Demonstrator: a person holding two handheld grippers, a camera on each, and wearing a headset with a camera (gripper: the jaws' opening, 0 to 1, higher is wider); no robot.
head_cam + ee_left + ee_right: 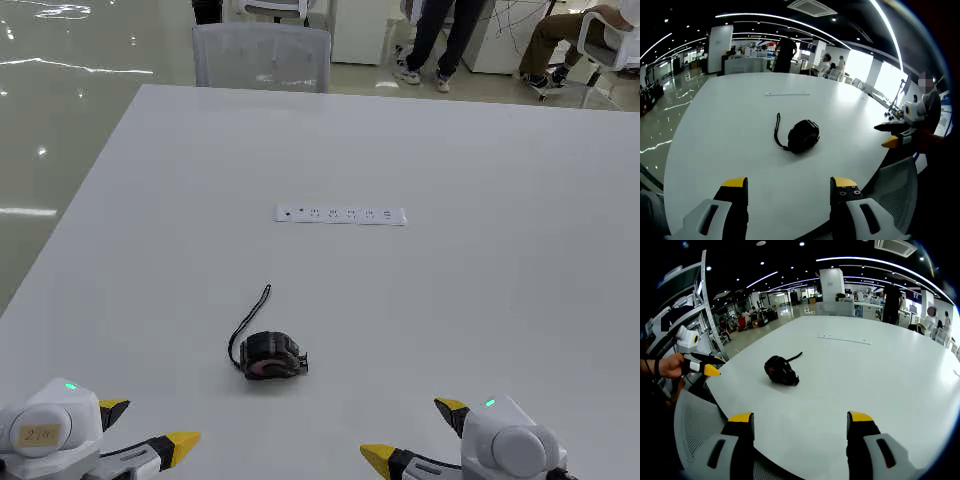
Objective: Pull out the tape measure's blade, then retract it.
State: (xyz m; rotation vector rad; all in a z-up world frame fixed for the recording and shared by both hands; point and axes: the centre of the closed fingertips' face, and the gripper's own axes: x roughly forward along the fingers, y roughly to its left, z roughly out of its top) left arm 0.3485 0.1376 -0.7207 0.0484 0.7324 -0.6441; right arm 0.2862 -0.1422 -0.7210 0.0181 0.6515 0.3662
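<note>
Here, the tape measure lies alone on the white worktop, just beyond two open grippers.

Its black case sits with the long axis running left to right in the head view, a small nub at its right end, and the wrist strap curls off its left end toward the far side. The left gripper and right gripper hang at the near edge, one on each side, jaws spread wide and holding nothing, both clear of the case. Bare worktop surrounds the case on every side. A flat white socket strip lies well beyond it, and a grey chair stands at the far edge.
</note>
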